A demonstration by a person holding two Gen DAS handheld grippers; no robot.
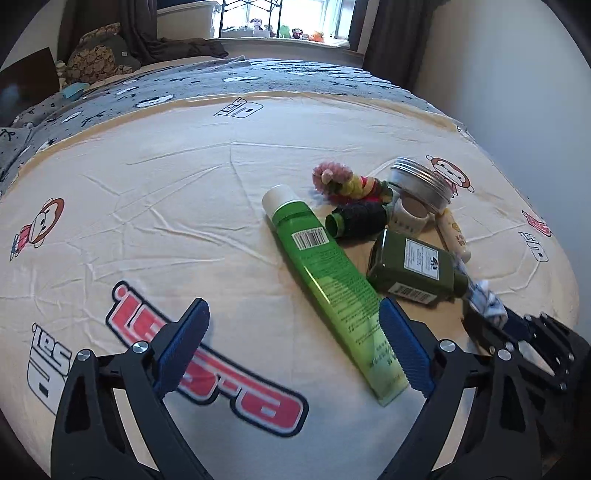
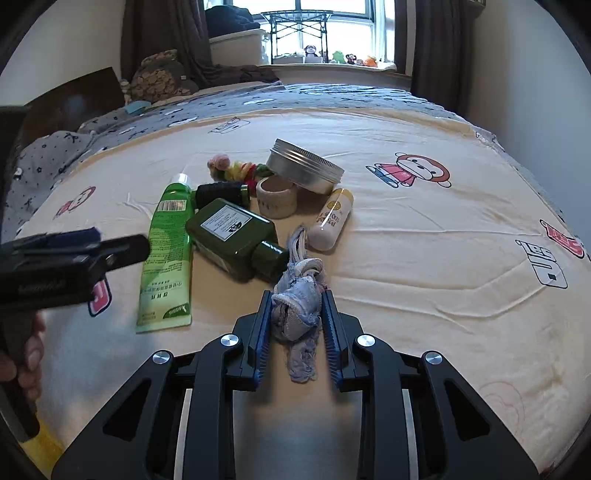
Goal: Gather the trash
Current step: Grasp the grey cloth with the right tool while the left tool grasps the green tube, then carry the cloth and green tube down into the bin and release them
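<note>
1. The left hand-held gripper (image 1: 291,347) hangs released, jaws wide, over the lower end of the light green tube (image 1: 328,284), which lies flat on the bed sheet (image 1: 184,184) left of the dark green bottle (image 2: 232,236). It grips nothing.
2. Just right of the bottle's neck, the right hand-held gripper (image 2: 297,317) is clenched on a crumpled blue-white wad (image 2: 297,306), the trash piece in hand. The pads press both its sides.
3. My judgement: lift the wad straight up before carrying it off, since loose strands trail toward the bottle and could drag it or the cream stick (image 2: 330,219) lying right of it.
4. Behind the bottle sit a black roll (image 2: 221,194), a paper ring (image 2: 277,197), a tilted silver tin (image 2: 303,166) and a bright woolly toy (image 2: 236,170).
5. The surface is soft and creased, with cartoon monkey prints; a grey blanket (image 2: 332,94) and a bright window (image 2: 332,22) lie beyond.
</note>
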